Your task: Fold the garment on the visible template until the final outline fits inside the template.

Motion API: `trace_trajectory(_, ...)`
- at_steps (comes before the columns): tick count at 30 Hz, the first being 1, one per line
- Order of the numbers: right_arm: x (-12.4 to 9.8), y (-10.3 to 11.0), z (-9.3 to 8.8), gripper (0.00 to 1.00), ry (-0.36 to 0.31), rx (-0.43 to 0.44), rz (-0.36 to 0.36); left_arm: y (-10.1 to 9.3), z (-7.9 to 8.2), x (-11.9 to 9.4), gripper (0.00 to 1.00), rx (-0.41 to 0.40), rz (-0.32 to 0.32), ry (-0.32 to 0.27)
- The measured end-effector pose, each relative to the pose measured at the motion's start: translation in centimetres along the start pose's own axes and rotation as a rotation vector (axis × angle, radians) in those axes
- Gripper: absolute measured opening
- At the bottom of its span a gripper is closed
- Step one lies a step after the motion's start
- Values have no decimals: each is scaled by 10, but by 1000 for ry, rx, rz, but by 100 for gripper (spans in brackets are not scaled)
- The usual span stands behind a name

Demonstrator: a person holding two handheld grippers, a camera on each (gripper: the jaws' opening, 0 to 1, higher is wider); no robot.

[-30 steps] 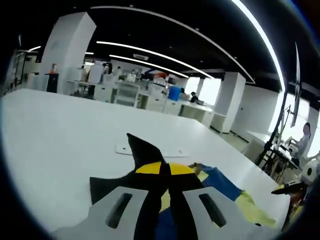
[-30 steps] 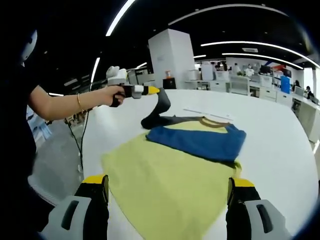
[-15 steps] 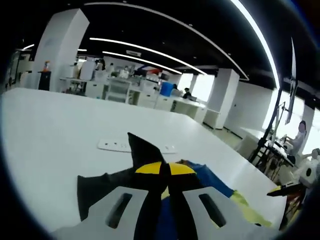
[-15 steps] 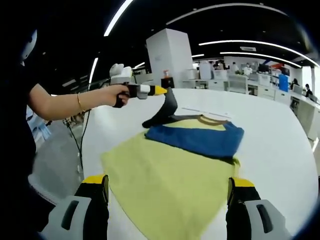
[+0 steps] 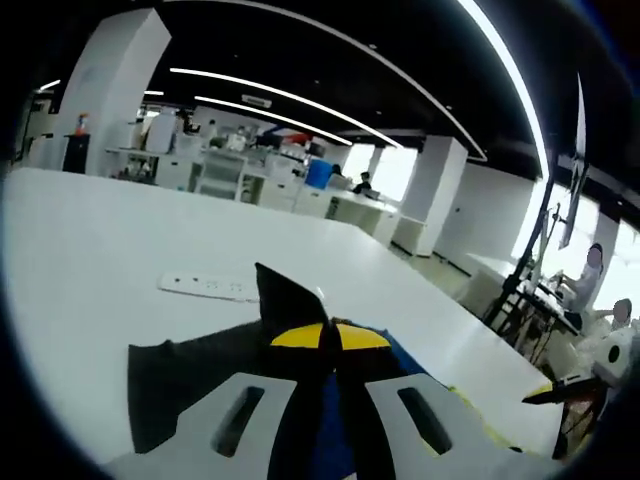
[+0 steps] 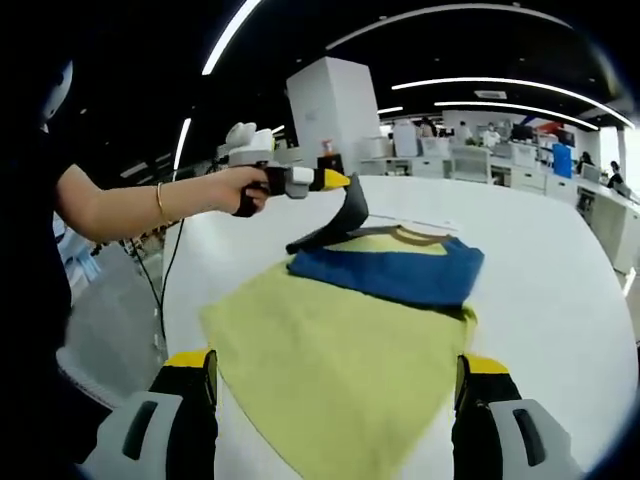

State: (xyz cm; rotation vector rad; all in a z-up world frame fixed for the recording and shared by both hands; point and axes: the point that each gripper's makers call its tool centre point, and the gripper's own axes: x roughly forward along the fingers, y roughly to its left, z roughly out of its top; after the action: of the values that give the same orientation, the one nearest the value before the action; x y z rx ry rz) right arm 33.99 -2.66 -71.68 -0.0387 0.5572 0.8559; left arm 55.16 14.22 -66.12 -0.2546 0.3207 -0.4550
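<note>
- The left gripper has its yellow-tipped jaws closed together on the black sleeve of the garment, pinching a fold of the dark cloth and holding it lifted off the table.
- In the left gripper view the left gripper shows the same pinch close up: the black sleeve rises in a point above the jaw tips, and more black cloth spreads out low on the left.
- The right gripper has its jaws spread wide apart with nothing between them, hovering over the near yellow hem.
- The garment lies on the white table, its yellow body spread flat toward the right gripper, with a blue sleeve folded across the upper part just below the collar.
- A thin white strip lies flat on the table beyond the garment; whether it is the template cannot be told.
- A hand and bare forearm with a bracelet carry the left gripper.
</note>
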Motion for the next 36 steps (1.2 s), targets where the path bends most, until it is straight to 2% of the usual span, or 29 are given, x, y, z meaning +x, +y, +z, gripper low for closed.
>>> trace_trajectory(4, 0, 0, 0, 99, -3, 4, 1, -9, -6, 8, 1, 31, -21, 30)
trace_trajectory(22, 2, 1, -3, 99, 0, 12, 3, -58, -29, 30, 1, 90, -114, 91)
trace_trajectory(36, -2, -4, -7, 99, 1, 25, -12, -95, -62, 42, 1, 182, -204, 171)
